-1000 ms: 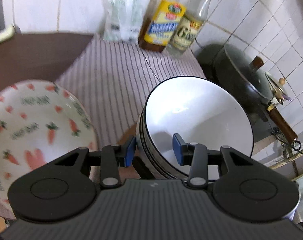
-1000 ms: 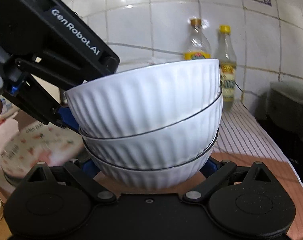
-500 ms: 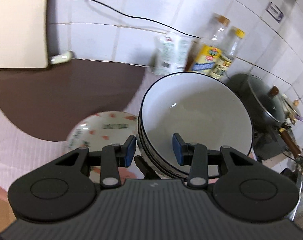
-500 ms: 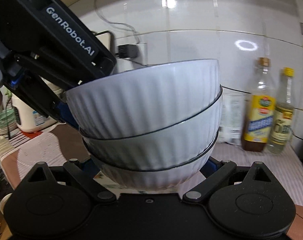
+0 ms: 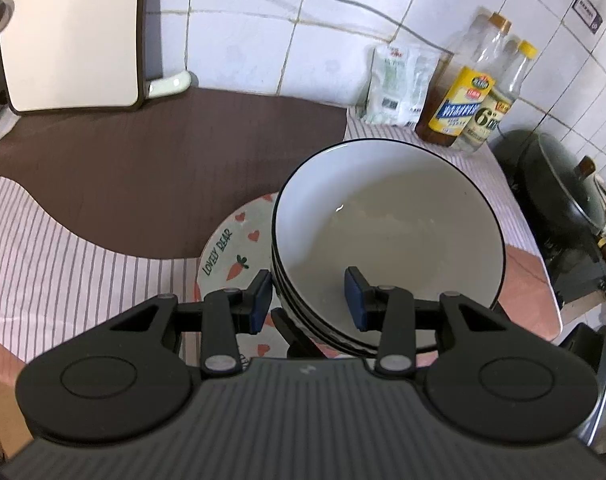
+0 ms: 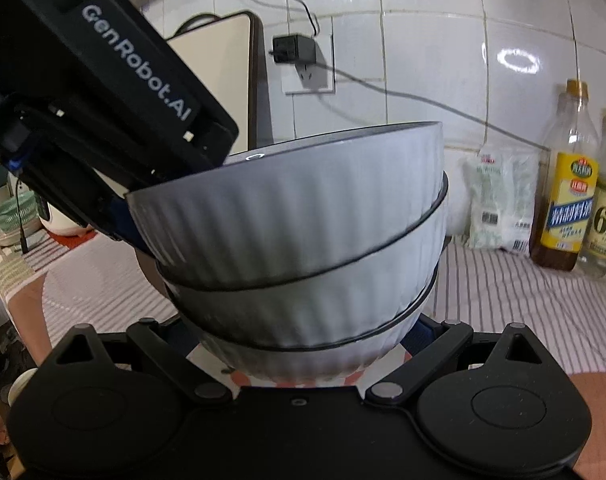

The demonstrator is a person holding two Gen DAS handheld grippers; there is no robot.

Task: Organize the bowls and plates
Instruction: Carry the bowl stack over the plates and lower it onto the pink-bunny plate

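The left gripper (image 5: 307, 304) straddles the near rim of the bowl stack (image 5: 387, 240): one blue pad sits outside the wall, the other inside the top bowl. The pads look apart from the wall on both sides, so whether they pinch it I cannot tell. Three white ribbed bowls with dark rims are nested, seen from the side in the right wrist view as the stack (image 6: 303, 248).

The right gripper (image 6: 303, 344) has its jaws spread wide around the base of the bottom bowl, with blue pads just visible at either side of it; whether they press the bowl is hidden. The left gripper's body (image 6: 103, 92) reaches down to the stack's rim up and to the left of the right jaws.

Under the stack, left of and beyond the left jaws, lies a carrot plate (image 5: 231, 248) with hearts and lettering; the stack overlaps its right part, but contact is not clear. The plate rests on a striped cloth (image 5: 63, 248). Far ahead of the jaws stand two bottles (image 5: 459, 100) and a packet (image 5: 399, 84) against the tiled wall, and a dark pot (image 5: 559, 184) sits off to the right
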